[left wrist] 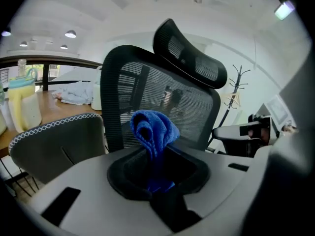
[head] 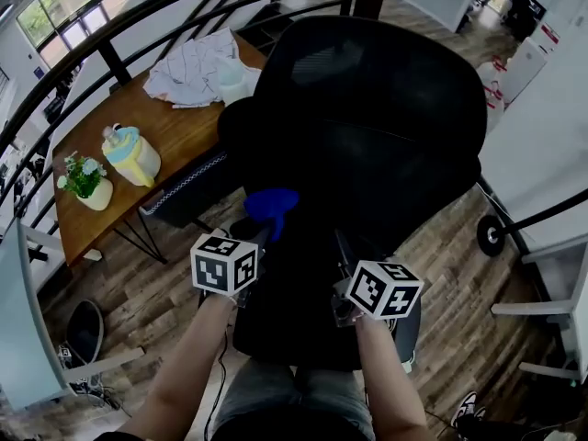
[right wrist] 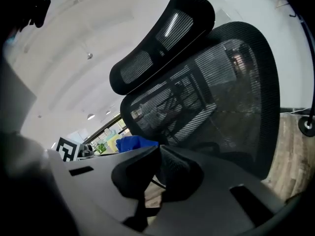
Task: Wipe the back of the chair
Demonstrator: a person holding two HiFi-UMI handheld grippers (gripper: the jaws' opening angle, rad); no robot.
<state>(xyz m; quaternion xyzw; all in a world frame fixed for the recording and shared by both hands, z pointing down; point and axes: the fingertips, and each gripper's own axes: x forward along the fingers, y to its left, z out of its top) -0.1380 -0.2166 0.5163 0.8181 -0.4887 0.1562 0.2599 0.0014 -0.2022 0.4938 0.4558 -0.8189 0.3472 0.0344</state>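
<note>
A black mesh office chair (head: 367,127) stands right in front of me, its back (left wrist: 162,100) and headrest (right wrist: 162,38) turned toward me. My left gripper (head: 262,234) is shut on a bunched blue cloth (head: 271,205), held just short of the lower left part of the chair back. In the left gripper view the blue cloth (left wrist: 153,128) sticks up from between the jaws of the left gripper (left wrist: 156,163). My right gripper (head: 342,248) hovers beside it, lower on the chair back, shut with nothing between the pads of the right gripper (right wrist: 158,157). The blue cloth (right wrist: 134,142) shows to its left.
A wooden table (head: 175,127) at the left carries a white cloth (head: 197,67), a yellow and blue jug (head: 131,154) and a flower pot (head: 87,184). A grey chair (head: 188,186) is tucked against it. A black railing (head: 110,58) curves behind. White furniture legs (head: 542,310) stand at the right.
</note>
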